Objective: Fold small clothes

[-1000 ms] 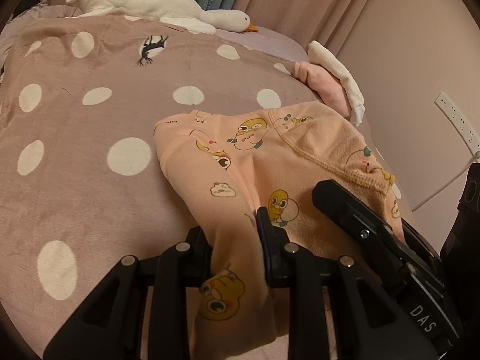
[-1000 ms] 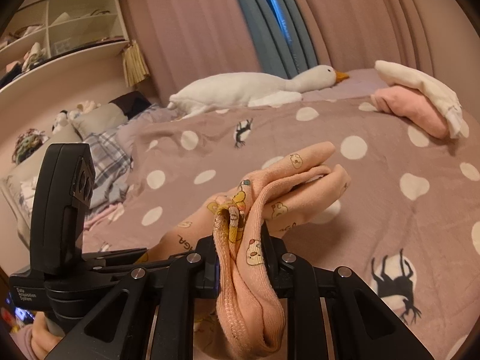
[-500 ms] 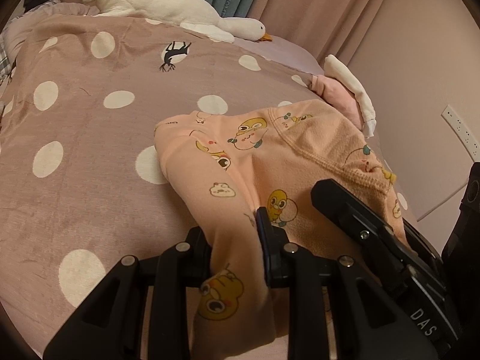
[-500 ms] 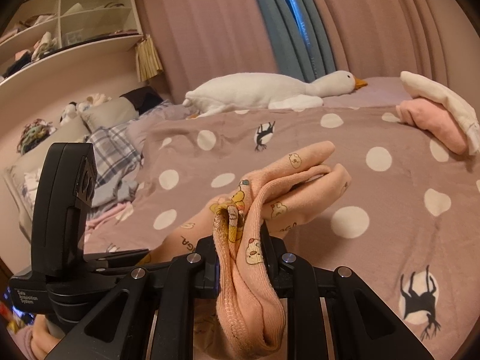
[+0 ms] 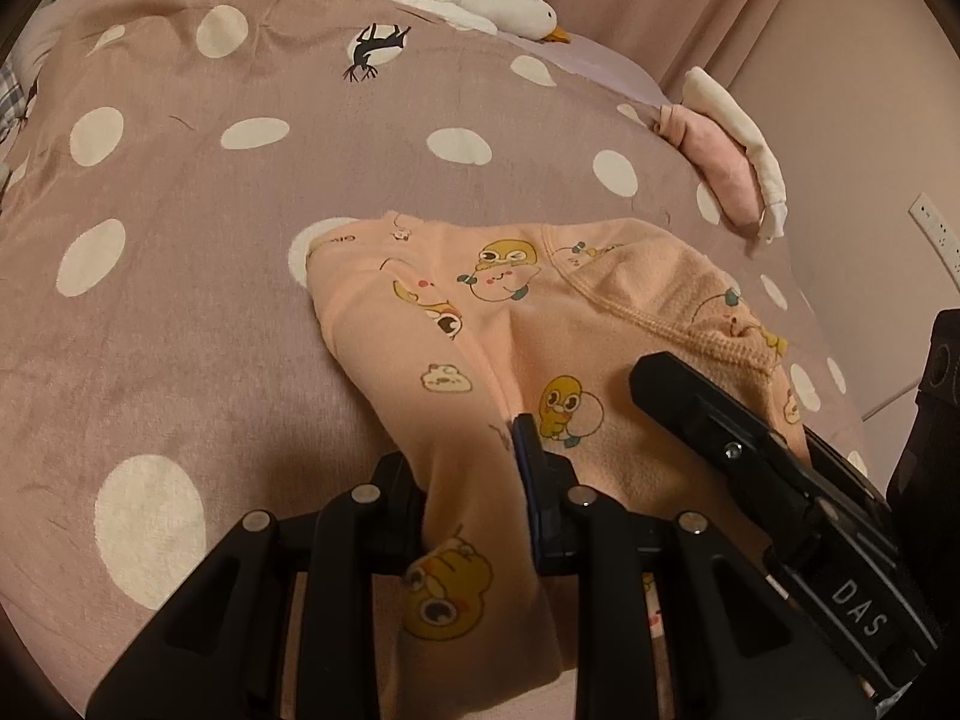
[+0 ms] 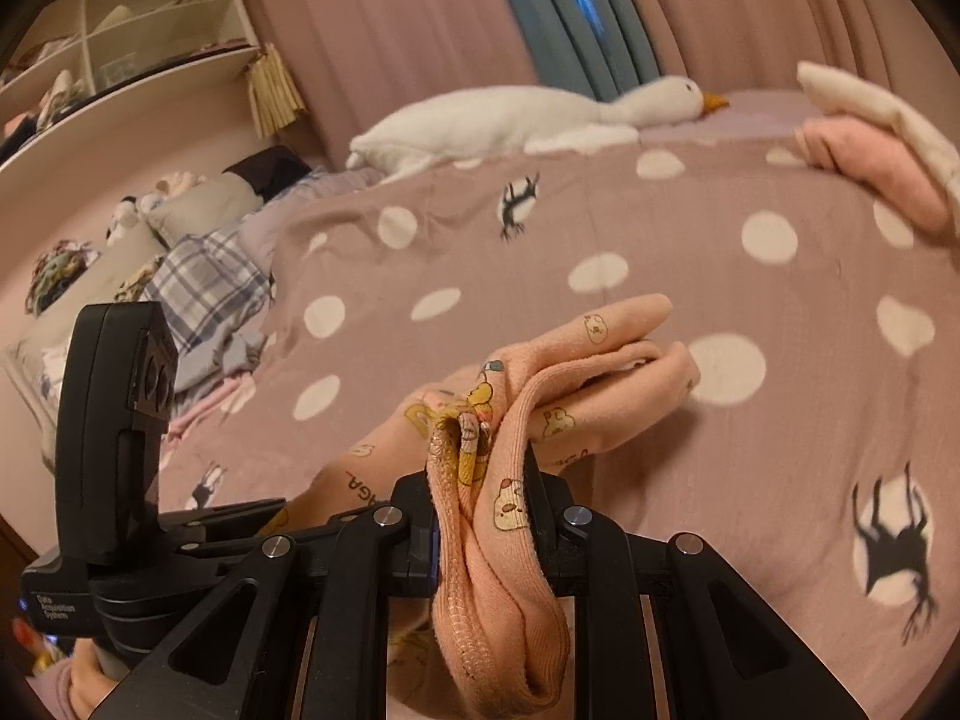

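Peach garment [image 5: 516,324] with cartoon prints lies partly on the spotted blanket [image 5: 180,324], its near end lifted off it. Your left gripper [image 5: 474,480] is pinched on one fold of it, fabric filling the narrow gap. Your right gripper [image 6: 483,498] is clamped on a bunched ribbed edge (waistband, by the look), with loose cloth trailing forward onto the blanket. Beyond: folded pink and white pieces [image 5: 729,162] stacked at the blanket's far right, plush goose [image 6: 528,120] along the far edge, curtains [image 6: 420,18] behind. Shelves [image 6: 120,42] to the left.
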A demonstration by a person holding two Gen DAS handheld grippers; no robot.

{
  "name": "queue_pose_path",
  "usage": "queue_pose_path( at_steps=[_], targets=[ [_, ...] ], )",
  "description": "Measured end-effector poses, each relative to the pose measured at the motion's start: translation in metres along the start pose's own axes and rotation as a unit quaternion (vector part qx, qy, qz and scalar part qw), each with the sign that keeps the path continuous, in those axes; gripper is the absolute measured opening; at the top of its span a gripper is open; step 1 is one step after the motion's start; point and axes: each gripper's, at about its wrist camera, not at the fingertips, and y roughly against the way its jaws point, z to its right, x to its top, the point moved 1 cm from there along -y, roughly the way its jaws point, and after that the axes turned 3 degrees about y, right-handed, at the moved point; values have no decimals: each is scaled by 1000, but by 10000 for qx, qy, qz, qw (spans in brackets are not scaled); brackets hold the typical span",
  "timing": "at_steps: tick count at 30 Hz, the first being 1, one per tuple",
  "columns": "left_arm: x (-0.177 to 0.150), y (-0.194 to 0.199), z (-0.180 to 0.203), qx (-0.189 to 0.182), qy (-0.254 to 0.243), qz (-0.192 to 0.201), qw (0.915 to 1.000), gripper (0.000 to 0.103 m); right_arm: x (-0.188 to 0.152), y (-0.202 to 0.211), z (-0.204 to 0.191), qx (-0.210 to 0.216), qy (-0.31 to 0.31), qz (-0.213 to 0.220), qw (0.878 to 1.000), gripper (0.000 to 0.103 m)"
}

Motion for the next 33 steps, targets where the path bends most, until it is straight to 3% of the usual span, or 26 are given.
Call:
queue_pose_path(
  at_steps=[33],
  targets=[
    [-16, -13, -6, 188, -7, -362, 9992, 28, -33, 1, 41, -57, -948, -595, 9937, 22]
  ],
)
